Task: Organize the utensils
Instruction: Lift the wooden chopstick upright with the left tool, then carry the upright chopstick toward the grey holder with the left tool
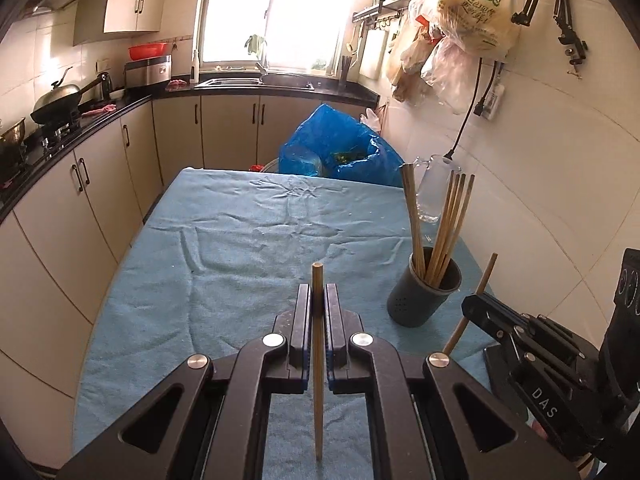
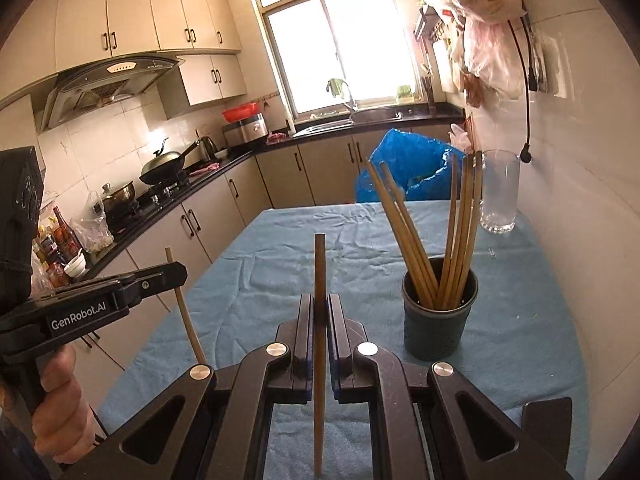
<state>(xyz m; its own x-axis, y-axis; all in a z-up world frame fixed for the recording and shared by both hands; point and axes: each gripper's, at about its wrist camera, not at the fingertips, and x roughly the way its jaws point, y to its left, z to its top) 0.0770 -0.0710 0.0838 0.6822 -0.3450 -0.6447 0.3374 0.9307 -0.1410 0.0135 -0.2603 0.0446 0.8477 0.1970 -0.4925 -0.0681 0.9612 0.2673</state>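
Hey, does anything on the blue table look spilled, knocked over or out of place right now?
Nothing stands out. The dark holder stands upright on the blue cloth with its chopsticks leaning inside, and the clear glass is upright by the wall. Each tool, left and right, grips one chopstick.

"GenRobot.AI" on left gripper (image 2: 176, 271); "DAS" on right gripper (image 1: 472, 306)

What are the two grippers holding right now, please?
Left gripper: closed on one chopstick.
Right gripper: closed on another chopstick.
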